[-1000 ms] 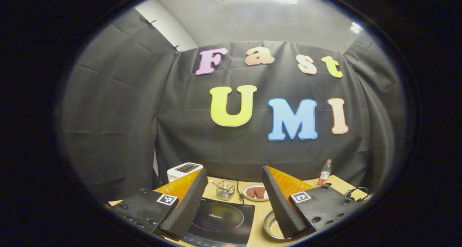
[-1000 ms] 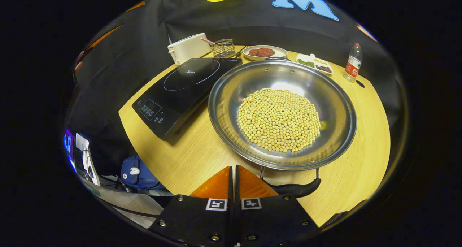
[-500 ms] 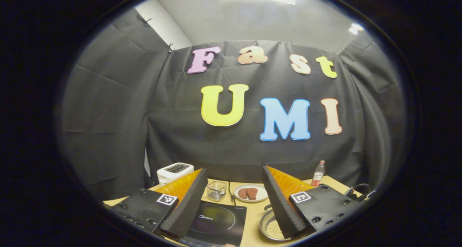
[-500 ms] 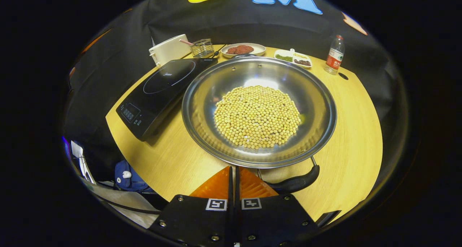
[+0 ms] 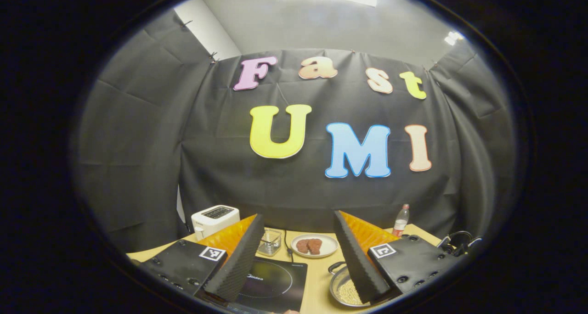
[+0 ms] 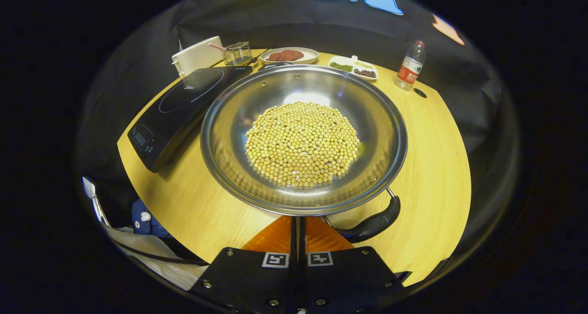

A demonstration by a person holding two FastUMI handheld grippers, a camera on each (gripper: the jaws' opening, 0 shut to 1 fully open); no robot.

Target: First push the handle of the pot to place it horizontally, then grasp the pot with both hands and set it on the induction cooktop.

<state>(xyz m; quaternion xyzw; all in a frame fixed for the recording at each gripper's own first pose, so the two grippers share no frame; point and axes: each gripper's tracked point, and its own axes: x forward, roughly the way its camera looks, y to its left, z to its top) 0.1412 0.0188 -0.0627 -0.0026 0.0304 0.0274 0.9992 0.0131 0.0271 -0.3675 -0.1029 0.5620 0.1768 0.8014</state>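
Observation:
A wide steel pot [image 6: 229, 107] full of yellow beans [image 6: 301, 144] sits on the wooden table, right of the black induction cooktop [image 6: 183, 98]. Its near black handle [image 6: 374, 222] slants, right end farther away. My right gripper [image 6: 297, 218] is shut with nothing held; its tips lie under the pot's near rim, against the handle's left end. In the left gripper view, my left gripper [image 5: 297, 214] hangs open above the table, with the cooktop [image 5: 271, 284] and the pot [image 5: 342, 288] low between its fingers.
At the table's back stand a white toaster [image 6: 197, 57], a wire basket [image 6: 236, 52], a plate of red-brown food [image 6: 287, 55], a white dish with green and dark fillings [image 6: 353, 68] and a bottle [image 6: 410, 66]. A blue bag [image 6: 147, 213] lies below the table's front left edge.
The pot has turned: its near handle swung from level to slanted while my shut right gripper slid in under the rim. The left gripper shifted slightly and stayed open.

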